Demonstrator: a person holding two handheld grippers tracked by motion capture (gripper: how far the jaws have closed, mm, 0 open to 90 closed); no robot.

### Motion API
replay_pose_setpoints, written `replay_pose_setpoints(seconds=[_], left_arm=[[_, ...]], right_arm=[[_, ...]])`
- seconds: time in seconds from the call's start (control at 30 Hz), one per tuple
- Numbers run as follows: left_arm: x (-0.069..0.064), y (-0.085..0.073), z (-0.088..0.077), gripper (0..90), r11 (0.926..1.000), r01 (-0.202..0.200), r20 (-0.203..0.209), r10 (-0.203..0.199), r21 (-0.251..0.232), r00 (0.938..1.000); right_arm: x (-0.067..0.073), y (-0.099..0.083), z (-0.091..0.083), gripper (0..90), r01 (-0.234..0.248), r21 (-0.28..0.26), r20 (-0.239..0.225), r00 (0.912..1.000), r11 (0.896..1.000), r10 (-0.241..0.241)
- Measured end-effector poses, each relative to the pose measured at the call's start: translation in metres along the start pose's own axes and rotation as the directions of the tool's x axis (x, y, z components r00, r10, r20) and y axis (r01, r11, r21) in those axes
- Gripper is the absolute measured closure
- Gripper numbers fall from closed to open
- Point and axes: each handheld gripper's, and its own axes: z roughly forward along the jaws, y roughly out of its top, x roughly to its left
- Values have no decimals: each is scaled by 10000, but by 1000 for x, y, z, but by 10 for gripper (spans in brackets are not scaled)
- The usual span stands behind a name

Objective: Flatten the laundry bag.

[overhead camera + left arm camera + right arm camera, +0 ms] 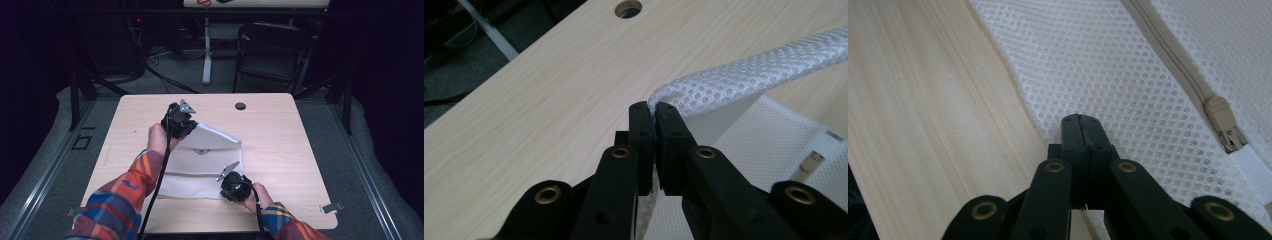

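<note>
A white mesh bag [200, 172] lies on the wooden table [280, 135]. My left gripper [192, 127] is at the bag's far left corner and is shut on a fold of the mesh [744, 80], which it holds lifted off the table; its jaws [655, 107] pinch the fabric at the tips. My right gripper [223, 188] is at the bag's near right corner, low on the table. In the right gripper view its jaws [1080, 120] are shut at the edge of the mesh [1108, 65], which runs in under the tips. A beige zipper pull [1220, 117] lies just to their right.
A round cable hole [240, 106] sits near the table's far edge, also seen in the left gripper view [628, 7]. A metal clip [331, 207] sticks out at the table's near right corner. A dark folding chair [270, 50] stands beyond the table.
</note>
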Motion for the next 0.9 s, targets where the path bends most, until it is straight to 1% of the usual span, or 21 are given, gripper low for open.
replay_pose_setpoints(seconds=[0.03, 0.1, 0.13, 0.2, 0.23, 0.27, 0.4, 0.47, 0.5, 0.53, 0.57, 0.6, 0.63, 0.73, 0.77, 0.8, 0.83, 0.9], left_arm=[[2, 2, 2, 864, 10000, 80, -65, -80, -41, 9999], [4, 5, 6, 864, 9999, 92, -183, -93, -96, 9998], [4, 6, 8, 863, 9999, 87, -245, -88, -52, 9997], [5, 8, 10, 862, 9999, 103, -302, -105, -76, 9995], [7, 10, 13, 862, 9999, 135, -382, -135, 2, 9992], [8, 12, 15, 862, 9999, 172, -494, -172, -7, 9986], [14, 17, 23, 861, 9992, 392, -626, -387, 72, 9973], [15, 19, 25, 860, 9990, 423, -668, -413, 129, 9969], [15, 19, 25, 860, 9990, 423, -668, -413, 129, 9969], [15, 20, 26, 860, 9990, 427, -698, -418, 111, 9967], [15, 21, 29, 859, 9989, 463, -775, -453, 120, 9960], [17, 21, 29, 859, 9986, 492, -747, -478, 168, 9961], [18, 21, 31, 857, 9983, 564, -762, -552, 143, 9956], [21, 22, 36, 840, 9968, 774, -847, -756, 191, 9935], [23, 23, 38, 819, 9961, 867, -976, -850, 138, 9916], [23, 23, 38, 807, 9961, 867, -976, -850, 138, 9916], [28, 25, 41, 804, 9943, 1049, -942, -1028, 183, 9902], [30, 26, 43, 793, 9939, 1083, -1014, -1056, 220, 9892]], right_arm=[[0, 0, 0, 900, 30, -36, -14, 10000, 10000, -30], [-1, 0, 0, 900, 59, -8, -57, 10000, 10000, -59], [-1, 0, 0, 900, 65, -19, 16, 10000, 10000, -65], [-1, 0, 0, 900, 54, -16, 2, 10000, 10000, -54], [-2, 0, 0, 900, 74, -14, -25, 10000, 10000, -74], [-2, 0, 0, 900, 45, -21, 0, 10000, 10000, -45], [-2, 0, 0, 900, -36, -44, -79, 10000, 10000, 36], [-1, 0, 0, 900, -34, -8, -191, 9998, 10000, 34], [-1, -1, 0, 900, -6, 56, -291, 9996, 10000, 7], [0, -2, 0, 900, -99, -5, -463, 9989, 10000, 99], [-1, -2, -1, 900, -17, 129, -526, 9986, 9999, 24], [-1, -2, -2, 900, 49, 254, -546, 9985, 9997, -35], [-2, -2, -3, 900, 93, 370, -584, 9983, 9993, -71], [-4, -3, -3, 900, -126, 303, -730, 9972, 9995, 148], [-4, -3, -3, 900, -85, 346, -772, 9970, 9994, 112], [-4, -3, -3, 900, -85, 346, -772, 9970, 9994, 112], [-3, -3, -2, 900, -150, 280, -715, 9973, 9995, 170], [-3, -3, -2, 900, -146, 288, -709, 9973, 9995, 166]])
